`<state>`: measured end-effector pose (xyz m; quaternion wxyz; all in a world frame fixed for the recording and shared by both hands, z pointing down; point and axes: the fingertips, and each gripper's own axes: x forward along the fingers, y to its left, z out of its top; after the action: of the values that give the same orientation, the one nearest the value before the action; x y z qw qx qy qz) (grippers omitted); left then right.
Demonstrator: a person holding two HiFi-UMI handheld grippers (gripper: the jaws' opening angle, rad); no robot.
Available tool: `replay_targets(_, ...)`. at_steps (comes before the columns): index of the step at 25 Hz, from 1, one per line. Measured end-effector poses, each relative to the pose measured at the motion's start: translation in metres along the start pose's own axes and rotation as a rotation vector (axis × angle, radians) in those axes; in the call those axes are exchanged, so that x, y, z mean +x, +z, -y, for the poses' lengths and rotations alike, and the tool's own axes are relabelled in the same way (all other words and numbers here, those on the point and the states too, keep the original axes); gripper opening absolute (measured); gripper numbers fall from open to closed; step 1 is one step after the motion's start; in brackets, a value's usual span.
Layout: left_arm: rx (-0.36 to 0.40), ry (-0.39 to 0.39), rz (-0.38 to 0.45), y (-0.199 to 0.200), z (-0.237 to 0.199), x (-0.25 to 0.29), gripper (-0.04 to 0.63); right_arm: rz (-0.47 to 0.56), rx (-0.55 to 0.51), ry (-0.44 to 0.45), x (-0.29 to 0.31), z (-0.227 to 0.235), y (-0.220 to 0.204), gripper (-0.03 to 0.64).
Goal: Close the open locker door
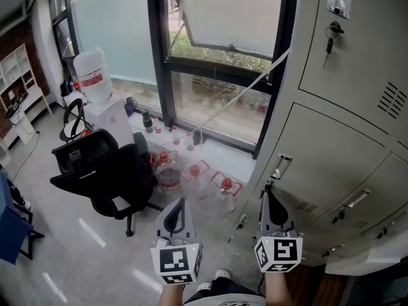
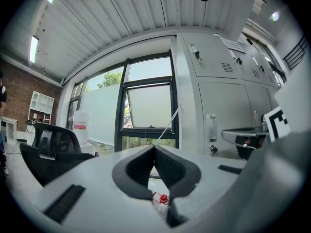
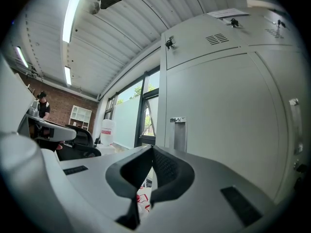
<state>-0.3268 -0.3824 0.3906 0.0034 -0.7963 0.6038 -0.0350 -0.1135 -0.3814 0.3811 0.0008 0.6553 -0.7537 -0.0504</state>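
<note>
Locker door [image 1: 322, 161]: a grey sheet-metal panel with a recessed metal handle [image 1: 280, 168], in the locker bank at the right of the head view, straight ahead of the right gripper. In the right gripper view its face looks flush with its neighbours.
Jutting panel [image 1: 370, 260]: a pale grey flat slab that sticks out from the bank at the lower right corner of the head view. I cannot tell whether it is a swung-out door.
Stage: the scene fits 2 readings. Either the door ahead sits shut in its frame, or the jutting panel is the one that stands open.
Doing it well: as I judge it, closed jaws suit a flat push. Press near the handle side, not the hinge side, keep the gripper level and square to the face, and ease in until the edge sits flush. Stay clear of the small key [image 1: 329, 38] hanging from the upper door.
Right gripper [image 1: 268, 193]: fingers together with nothing between them. It is held level, with its tips near the handle and apparently not touching it.
Left gripper [image 1: 183, 201]: fingers together and empty. It is level, just beside the right one, and aimed at the black-framed window [image 2: 146, 110] next to the bank.
Arms: both are drawn in close before the body, side by side.
Beyond: a black office chair [image 1: 108, 171] stands well apart at the left.
</note>
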Motion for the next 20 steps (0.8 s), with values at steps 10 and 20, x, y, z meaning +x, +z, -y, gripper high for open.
replay_targets(10, 0.003, 0.004, 0.003, 0.0022, 0.0010, -0.0026, 0.002, -0.005, 0.013, 0.009, -0.0024, 0.0001, -0.0008, 0.018)
replay_targets(20, 0.005, 0.001, 0.002, 0.0020, 0.0058, -0.0030, 0.002, -0.010, 0.021, 0.008, -0.0043, 0.0031, -0.0040, 0.018)
